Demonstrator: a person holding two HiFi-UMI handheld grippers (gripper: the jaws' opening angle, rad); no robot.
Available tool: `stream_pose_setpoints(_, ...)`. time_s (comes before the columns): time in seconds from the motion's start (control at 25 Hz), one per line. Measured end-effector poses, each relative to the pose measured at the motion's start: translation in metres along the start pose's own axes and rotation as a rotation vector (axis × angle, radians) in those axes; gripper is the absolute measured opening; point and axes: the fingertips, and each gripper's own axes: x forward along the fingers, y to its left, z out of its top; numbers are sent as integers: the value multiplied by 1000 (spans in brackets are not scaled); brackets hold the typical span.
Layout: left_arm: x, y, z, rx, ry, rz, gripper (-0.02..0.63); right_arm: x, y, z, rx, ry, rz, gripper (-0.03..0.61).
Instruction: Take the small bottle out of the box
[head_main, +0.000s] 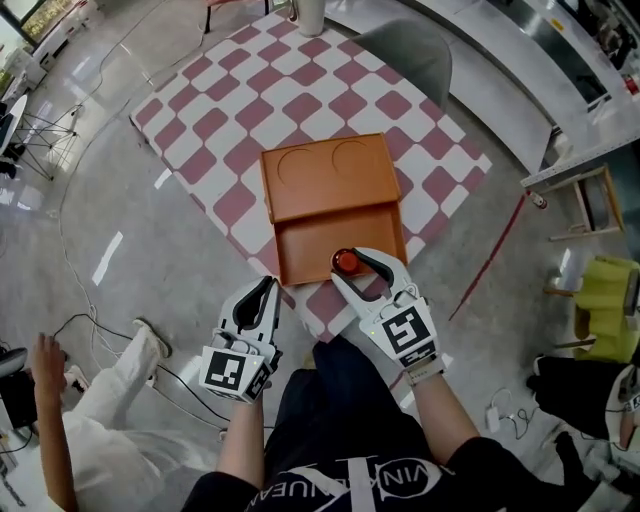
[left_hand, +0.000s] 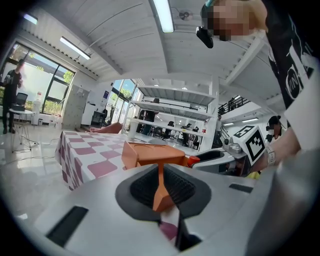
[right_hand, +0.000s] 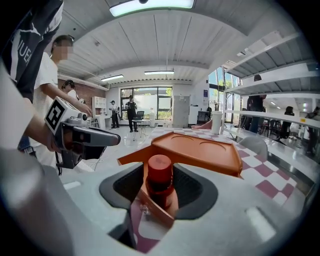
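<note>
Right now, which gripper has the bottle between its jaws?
The right gripper: red-capped bottle between its open jaws; left gripper is at the box's corner.

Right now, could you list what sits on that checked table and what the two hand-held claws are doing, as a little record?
table: pink-and-white checked cloth
box: orange, open, near the table's front edge
small bottle: upright in the box's near compartment
right gripper: jaws apart on either side of the red cap, not pressing it
left gripper: by the box's front left corner, jaws almost together; grip unclear
stage: bottle not yet out
</note>
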Motion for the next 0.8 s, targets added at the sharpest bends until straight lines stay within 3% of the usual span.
stream_pose_setpoints(0.8, -14, 6, 3, -26, -9, 35, 31, -5, -9, 0, 47, -23, -53, 144)
